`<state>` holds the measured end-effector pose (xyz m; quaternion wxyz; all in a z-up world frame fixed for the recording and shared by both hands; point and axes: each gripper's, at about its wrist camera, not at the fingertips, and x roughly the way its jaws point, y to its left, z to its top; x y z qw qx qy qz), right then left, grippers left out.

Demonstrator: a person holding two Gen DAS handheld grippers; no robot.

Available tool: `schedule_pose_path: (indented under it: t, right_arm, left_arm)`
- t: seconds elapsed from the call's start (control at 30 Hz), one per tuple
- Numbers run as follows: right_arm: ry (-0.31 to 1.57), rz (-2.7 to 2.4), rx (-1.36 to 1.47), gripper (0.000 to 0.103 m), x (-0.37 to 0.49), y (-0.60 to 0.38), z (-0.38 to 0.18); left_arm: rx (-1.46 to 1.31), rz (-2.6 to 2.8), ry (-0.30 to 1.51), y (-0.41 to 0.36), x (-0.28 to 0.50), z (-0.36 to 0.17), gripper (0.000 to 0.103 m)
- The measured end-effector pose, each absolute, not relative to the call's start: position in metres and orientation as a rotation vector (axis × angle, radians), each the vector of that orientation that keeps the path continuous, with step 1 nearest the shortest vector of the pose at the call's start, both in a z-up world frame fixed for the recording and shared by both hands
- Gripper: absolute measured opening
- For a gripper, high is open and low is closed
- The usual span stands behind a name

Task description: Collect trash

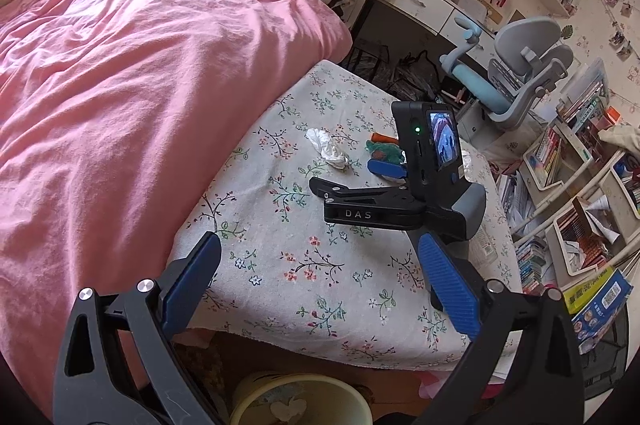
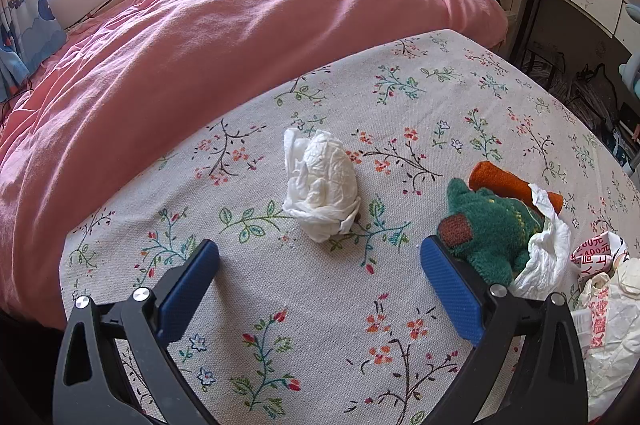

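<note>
The right gripper (image 2: 320, 289) hangs low over a table with a flowered cloth (image 2: 304, 345), and its two blue fingers (image 2: 188, 289) are spread wide apart with nothing between them. Just ahead of them, a little toward the middle, lies a crumpled white tissue (image 2: 322, 195) on the cloth, not touching either finger. Right beside the right-hand finger sits a green stuffed toy (image 2: 486, 231), and it seems to touch the finger tip, though the view there is too crowded to be sure. An orange roll (image 2: 508, 183) lies behind the toy, and another scrunched white tissue (image 2: 546, 257) rests against the toy's far side. Farther out on that side are crumpled wrappers with red print (image 2: 600, 257). A pink blanket (image 2: 200, 37) covers the bed beyond the table. The left gripper (image 1: 320, 289) is held higher, near the table's edge, and its blue fingers (image 1: 192, 281) are also wide open and empty. From there the right gripper (image 1: 384, 167) shows ahead, down on the cloth, with the white tissue (image 1: 328, 147) just past its tip. Below the left gripper, at the near edge, is a pale yellow bin (image 1: 300, 401). A grey and blue chair (image 1: 516, 69) stands well off to the right.
</note>
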<state>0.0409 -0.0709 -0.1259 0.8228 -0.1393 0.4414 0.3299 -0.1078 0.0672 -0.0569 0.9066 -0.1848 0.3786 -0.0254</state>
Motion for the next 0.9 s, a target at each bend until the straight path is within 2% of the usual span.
schedule_pose_path:
  t: [0.27, 0.9]
  right_arm:
    - [0.939, 0.702, -0.296, 0.096, 0.041, -0.071, -0.126]
    - [0.939, 0.702, -0.296, 0.096, 0.041, -0.071, -0.126]
  left_arm:
    - [-0.293, -0.056, 0.759, 0.054, -0.111, -0.053, 0.095]
    - [-0.346, -0.010, 0.790, 0.073, -0.103, -0.057, 0.095]
